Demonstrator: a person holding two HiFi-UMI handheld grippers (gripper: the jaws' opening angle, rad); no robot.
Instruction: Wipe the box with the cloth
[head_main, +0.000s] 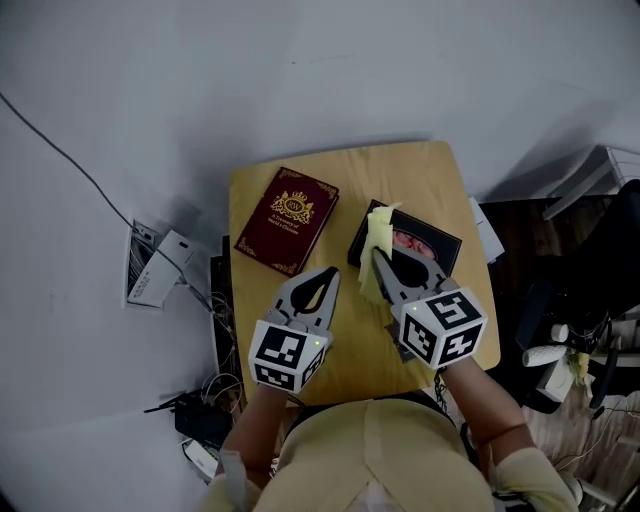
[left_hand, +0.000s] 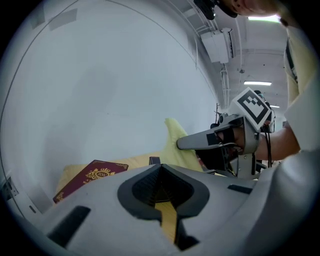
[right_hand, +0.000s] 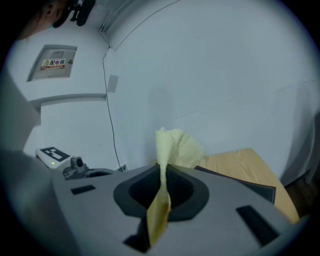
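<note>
**A:** From overhead, what's on the bench?

**B:** A maroon book on the left and a dark box to its right, near the bench's right edge. From up there the yellow cloth covers the box's left end.

**A:** And the claws?

**B:** The right claw is clamped on the cloth, right at that end of the box. The left claw is over bare wood between book and box — tips together, nothing in them.

**A:** What about the left gripper view?

**B:** The jaws are closed and empty, and only bench shows through the slit behind them. The book lies past the tip at lower left. On the right is the other claw, with the cloth sticking up from it.

**A:** And the right gripper view?

**B:** The cloth is pinched between the jaws — one strip runs back through them and the rest bunches up above the tips. The box shows its dark top just beyond on the right, on the bench, with a white wall behind.
</note>
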